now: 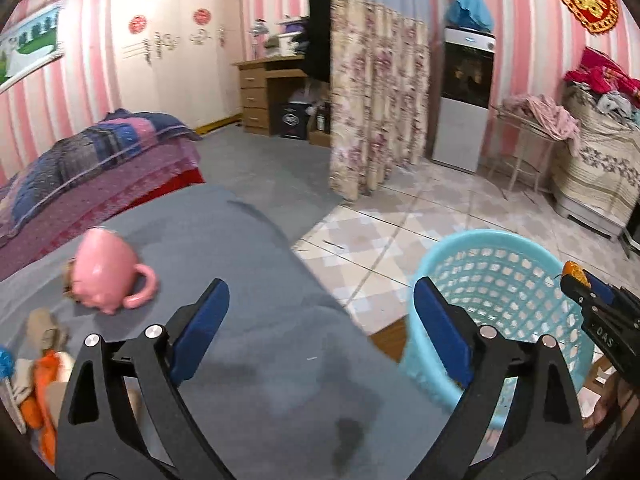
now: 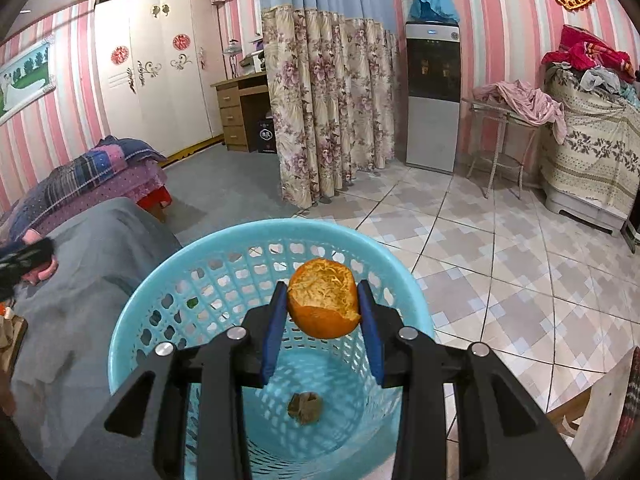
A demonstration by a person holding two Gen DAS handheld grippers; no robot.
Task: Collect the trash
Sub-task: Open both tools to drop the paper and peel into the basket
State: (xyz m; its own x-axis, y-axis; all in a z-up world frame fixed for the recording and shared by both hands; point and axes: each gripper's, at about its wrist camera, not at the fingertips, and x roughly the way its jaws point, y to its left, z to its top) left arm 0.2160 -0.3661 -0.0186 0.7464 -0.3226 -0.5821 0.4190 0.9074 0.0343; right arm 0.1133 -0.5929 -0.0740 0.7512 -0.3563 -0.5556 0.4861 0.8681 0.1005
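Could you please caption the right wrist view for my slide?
Right claw holds an orange peel above the blue basket.

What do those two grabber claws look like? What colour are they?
Both look the same. The left gripper and the right gripper have black plastic frames with triangle cut-outs, round silver bolts at the joints, and blue pads on the inner faces of their fingers. White letters mark the right one's side. No cables or sleeves show.
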